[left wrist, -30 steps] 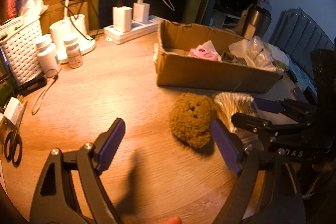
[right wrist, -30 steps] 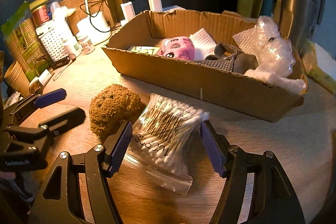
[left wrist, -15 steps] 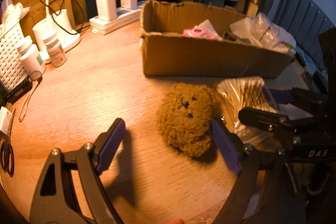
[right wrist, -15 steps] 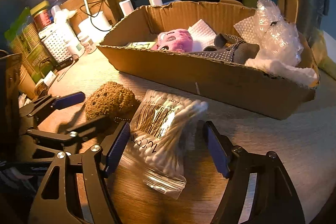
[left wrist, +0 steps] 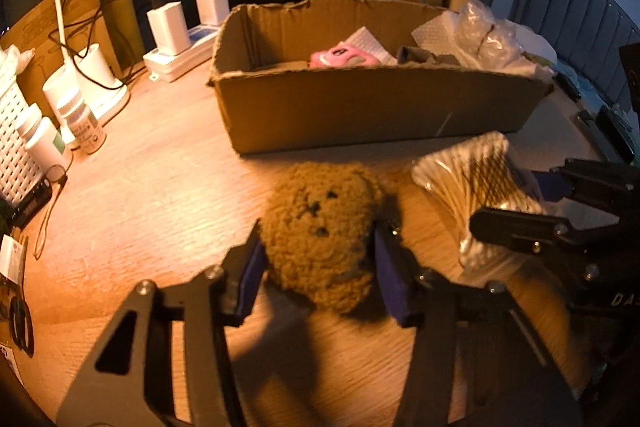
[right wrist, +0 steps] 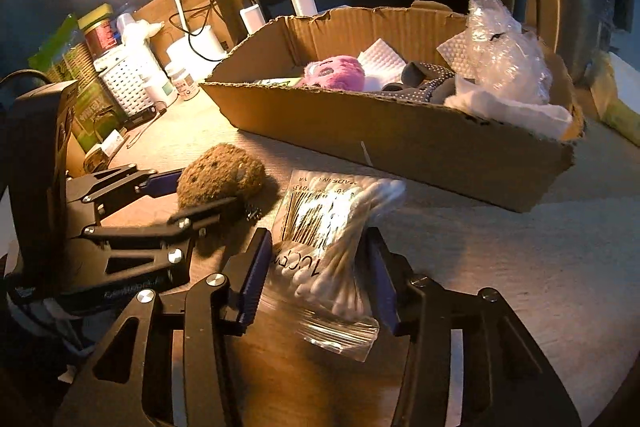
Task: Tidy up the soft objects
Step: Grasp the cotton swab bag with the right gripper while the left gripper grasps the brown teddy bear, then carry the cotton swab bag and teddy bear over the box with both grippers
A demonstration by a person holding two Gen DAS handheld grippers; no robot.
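A brown plush bear head (left wrist: 320, 227) lies on the wooden table, and my left gripper (left wrist: 318, 269) is shut on it, purple pads pressing both sides. It also shows in the right wrist view (right wrist: 220, 179). A clear bag of cotton swabs (right wrist: 332, 247) sits between my right gripper's (right wrist: 316, 279) pads, which squeeze its waist; the bag also shows in the left wrist view (left wrist: 476, 195). The cardboard box (left wrist: 360, 115) stands behind both, holding a pink plush (right wrist: 336, 71), grey cloth and bubble wrap.
Left of the box are a power strip with chargers (left wrist: 176, 39), pill bottles (left wrist: 84, 123), a white basket (left wrist: 12, 131) and a lamp base. Scissors (left wrist: 20, 319) lie at the left edge. A steel tumbler (right wrist: 576, 3) stands behind the box.
Both grippers moved forward and closed: the left one onto the bear head, the right one onto the cotton swab bag, pinching its middle.
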